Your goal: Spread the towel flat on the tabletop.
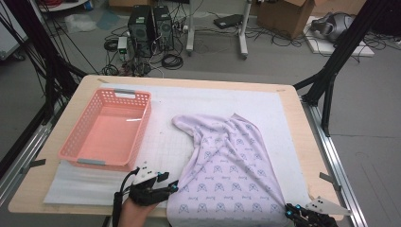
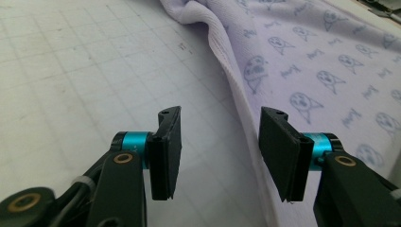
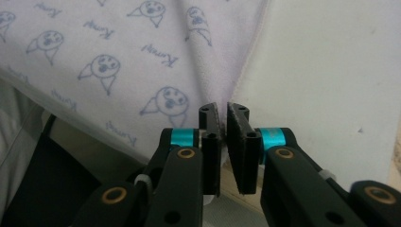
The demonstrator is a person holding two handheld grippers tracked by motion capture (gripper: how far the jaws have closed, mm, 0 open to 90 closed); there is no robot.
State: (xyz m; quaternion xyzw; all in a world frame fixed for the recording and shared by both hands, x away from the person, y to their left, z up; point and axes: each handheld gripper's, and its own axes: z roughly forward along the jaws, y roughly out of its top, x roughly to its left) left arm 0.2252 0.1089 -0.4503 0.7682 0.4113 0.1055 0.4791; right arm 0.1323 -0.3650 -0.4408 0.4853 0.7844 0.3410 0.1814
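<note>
Your left gripper [image 1: 166, 185], at the bottom centre of the high view, stands open just beside the lavender printed cloth [image 1: 231, 165], which lies spread across the lower middle of the frame. Your right gripper [image 3: 222, 116], at the lower right, is nearly shut at the cloth's hem, though whether it pinches fabric I cannot tell. You look to be taking hold of the near edge, so next close the left jaws on the hem.

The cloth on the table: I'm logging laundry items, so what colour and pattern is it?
The cloth is pale lilac, printed with small blue cartoon faces and script words; the right gripper view shows it best.

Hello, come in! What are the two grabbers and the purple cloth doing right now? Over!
Left gripper open beside cloth edge, holding nothing. Right gripper nearly shut at cloth's near right corner; grip unclear. Basket off to the left, nothing in the way.
</note>
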